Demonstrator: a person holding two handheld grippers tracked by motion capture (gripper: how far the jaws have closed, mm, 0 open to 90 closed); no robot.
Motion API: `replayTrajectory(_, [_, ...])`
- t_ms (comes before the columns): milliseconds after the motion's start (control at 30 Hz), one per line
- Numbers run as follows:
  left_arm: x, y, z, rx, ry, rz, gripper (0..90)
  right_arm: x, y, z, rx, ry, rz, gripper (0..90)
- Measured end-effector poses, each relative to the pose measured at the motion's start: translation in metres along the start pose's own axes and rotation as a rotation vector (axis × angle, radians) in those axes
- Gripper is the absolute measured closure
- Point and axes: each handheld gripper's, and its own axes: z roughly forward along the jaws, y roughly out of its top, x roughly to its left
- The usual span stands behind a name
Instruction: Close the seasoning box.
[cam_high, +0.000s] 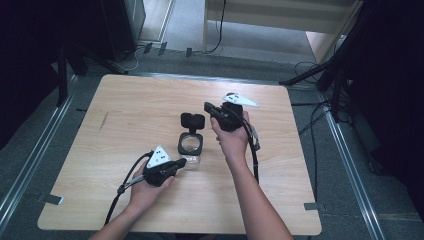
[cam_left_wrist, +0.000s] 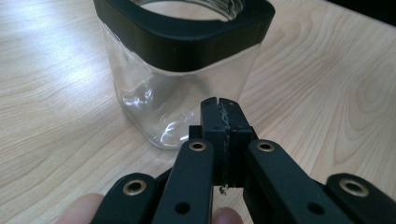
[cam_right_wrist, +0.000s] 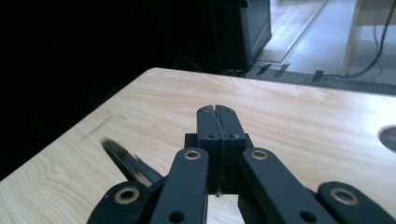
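1. A clear glass jar (cam_high: 190, 146) with its black lid flipped open stood mid-table.
2. The left gripper (cam_high: 179, 162), jaws together and empty, rested against the jar's base, seemingly steadying it.
3. The right gripper (cam_high: 207, 106), jaws likewise together, hovered beside the lid (cam_high: 192, 121).

I work in a lab-like recording space. My wooden table (cam_high: 125, 200) sits between floor rails (cam_high: 30, 165), dark stands (cam_high: 335, 70) and cables (cam_high: 312, 135).

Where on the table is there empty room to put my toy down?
The table's whole left side is bare wood, and so is the near right corner beside the forearm. The middle is crowded: the jar with its open lid, the left gripper just beside it, and the right gripper behind it.
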Motion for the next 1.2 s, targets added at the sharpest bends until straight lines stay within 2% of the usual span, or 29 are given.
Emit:
replayTrajectory(33, [0.002,0.000,0.001,-0.001,0.001,-0.022,90.0,0.006,0.004,0.003,-0.006,0.016,-0.009,90.0])
replayTrajectory(100, [0.002,0.000,0.002,-0.006,0.002,-0.027,90.0,0.010,0.006,0.005,-0.004,0.025,-0.018,90.0])
replayTrajectory(133, [0.002,0.000,0.002,-0.007,0.003,-0.028,90.0,0.018,0.005,0.006,0.020,0.030,-0.045,90.0])
replayTrajectory(167, [0.001,0.000,0.003,-0.006,0.001,-0.026,90.0,0.018,0.005,0.006,0.020,0.030,-0.045,90.0])
replayTrajectory(233, [-0.001,0.000,0.003,-0.004,-0.003,-0.015,90.0,0.025,0.001,0.005,0.048,0.025,-0.090,90.0])
replayTrajectory(400, [0.000,0.000,0.004,-0.010,-0.003,-0.029,90.0,0.031,-0.005,-0.002,0.052,0.041,-0.092,90.0])
replayTrajectory(533, [0.000,0.000,0.005,-0.014,0.001,-0.029,90.0,0.041,-0.022,-0.008,0.091,0.045,-0.142,90.0])
replayTrajectory(633, [-0.001,0.000,0.005,-0.013,0.006,-0.028,90.0,0.048,-0.045,-0.015,0.113,0.052,-0.170,90.0])
replayTrajectory(667, [-0.001,0.001,0.005,-0.015,0.010,-0.028,90.0,0.052,-0.060,-0.015,0.141,0.035,-0.205,90.0])
replayTrajectory(700, [-0.001,0.001,0.005,-0.015,0.010,-0.028,90.0,0.052,-0.060,-0.015,0.141,0.035,-0.205,90.0])
replayTrajectory(767, [-0.002,0.001,0.005,-0.015,0.015,-0.027,90.0,0.054,-0.073,-0.013,0.173,0.034,-0.210,90.0])
replayTrajectory(800, [-0.002,0.001,0.005,-0.016,0.017,-0.023,90.0,0.054,-0.077,-0.013,0.156,0.037,-0.216,90.0])
replayTrajectory(867, [-0.001,0.001,0.005,-0.016,0.015,-0.025,90.0,0.054,-0.077,-0.013,0.156,0.037,-0.208,90.0])
replayTrajectory(1033, [0.001,0.000,0.002,-0.032,0.010,-0.031,90.0,0.050,-0.069,-0.019,0.108,0.028,-0.195,88.5])
replayTrajectory(1100, [0.004,-0.002,-0.001,-0.056,0.000,-0.042,86.8,0.047,-0.066,-0.025,0.079,0.013,-0.184,75.4])
replayTrajectory(1200, [0.008,-0.004,-0.008,-0.091,-0.046,-0.065,74.9,0.039,-0.061,-0.034,0.058,-0.017,-0.166,50.0])
